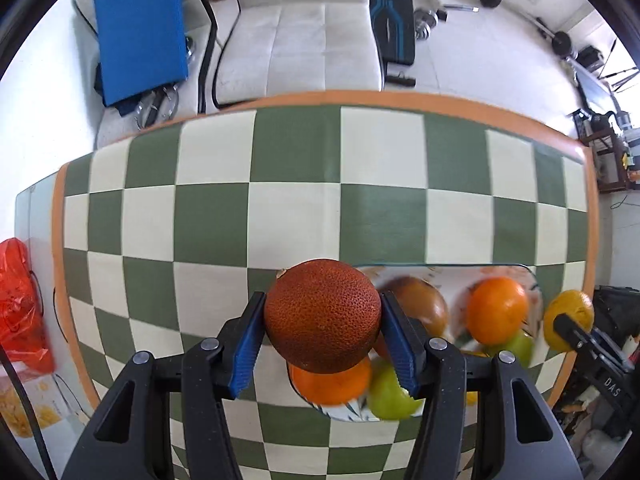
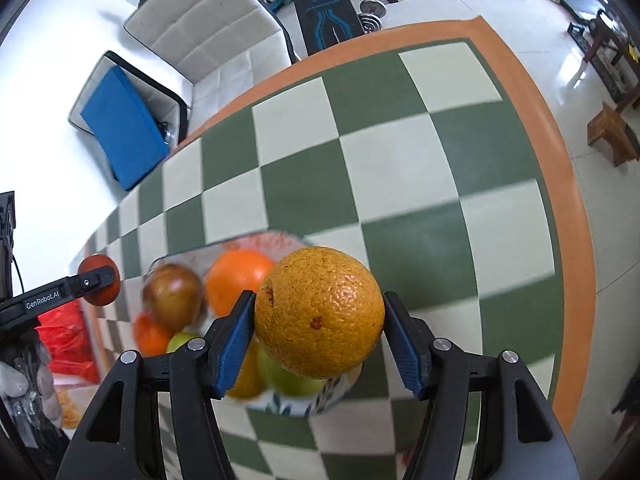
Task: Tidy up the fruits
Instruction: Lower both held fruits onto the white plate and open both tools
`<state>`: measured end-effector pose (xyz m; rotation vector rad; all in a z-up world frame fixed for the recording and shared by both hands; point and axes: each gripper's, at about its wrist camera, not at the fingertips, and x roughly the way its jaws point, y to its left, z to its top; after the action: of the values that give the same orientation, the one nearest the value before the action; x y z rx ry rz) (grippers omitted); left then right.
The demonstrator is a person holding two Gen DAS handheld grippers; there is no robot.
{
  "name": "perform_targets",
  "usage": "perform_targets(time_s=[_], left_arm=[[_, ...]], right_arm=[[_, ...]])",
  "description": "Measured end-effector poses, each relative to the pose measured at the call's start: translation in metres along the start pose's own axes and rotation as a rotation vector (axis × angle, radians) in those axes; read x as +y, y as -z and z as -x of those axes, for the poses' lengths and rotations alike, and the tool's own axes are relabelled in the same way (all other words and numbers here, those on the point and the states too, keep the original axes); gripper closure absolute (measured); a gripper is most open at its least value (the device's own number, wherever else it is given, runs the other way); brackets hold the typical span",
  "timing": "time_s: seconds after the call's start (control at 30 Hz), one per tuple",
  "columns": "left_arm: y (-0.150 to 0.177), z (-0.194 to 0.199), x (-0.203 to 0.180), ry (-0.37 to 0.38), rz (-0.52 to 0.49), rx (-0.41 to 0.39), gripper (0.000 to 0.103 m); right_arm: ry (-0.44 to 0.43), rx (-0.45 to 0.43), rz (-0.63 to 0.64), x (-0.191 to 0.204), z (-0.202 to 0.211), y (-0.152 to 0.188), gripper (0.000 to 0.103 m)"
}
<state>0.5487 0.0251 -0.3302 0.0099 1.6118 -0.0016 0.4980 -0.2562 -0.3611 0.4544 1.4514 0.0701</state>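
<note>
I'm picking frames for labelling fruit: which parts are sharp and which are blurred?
Left wrist view: the dark red orange in the jaws is sharp, the fruits in the tray smear. Right wrist view: the yellow orange is crisp, the tray fruits behind blur; fisheye bends the checkered cloth.

"GenRobot.AI" on left gripper finger, seen left of right gripper; "DAS" on right gripper body.

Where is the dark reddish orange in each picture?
Left wrist view: the dark reddish orange sits low in the centre, clamped in the left tool.
Right wrist view: it appears small at the far left, partly behind the tool's black finger.
Shared landmark: the plate of fruit beneath.
</note>
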Motion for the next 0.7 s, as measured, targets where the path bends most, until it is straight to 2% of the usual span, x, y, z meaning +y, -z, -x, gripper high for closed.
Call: perform_targets(time_s=[0.13,0.3,0.43,0.57,0.6,0.7], left_arm=[[-0.006,-0.025,0.008,0.045,0.027,0.09,0.049],[0.004,-0.035,0.009,0.074,0.03,0.115,0.049],[0.01,-0.037,0.008,0.123,0.037,0.138,0.049],[0.011,-0.047,0.002,0.114,0.02,0.165,0.048],[0.011,-0.049,0.001,0.118,0.023,0.177,0.048],[0.009,-0.05,0.002,0.119,0.037,0.174,0.048]], right_arm=[[0.047,0.007,0.038,0.006,-0.014,-0.011,0.037],[0.062,0.02,0.095,0.018,-0.022,-0.007,0.037],[0.032,0.056,0.088,0.021,-0.029,-0.004,0.037],[-0.005,0.096,0.047,0.012,-0.035,-0.006,0.037],[-0.016,0.101,0.033,0.01,-0.035,-0.007,0.036],[-0.002,0.113,0.007,0.008,-0.038,-0.007,0.024]])
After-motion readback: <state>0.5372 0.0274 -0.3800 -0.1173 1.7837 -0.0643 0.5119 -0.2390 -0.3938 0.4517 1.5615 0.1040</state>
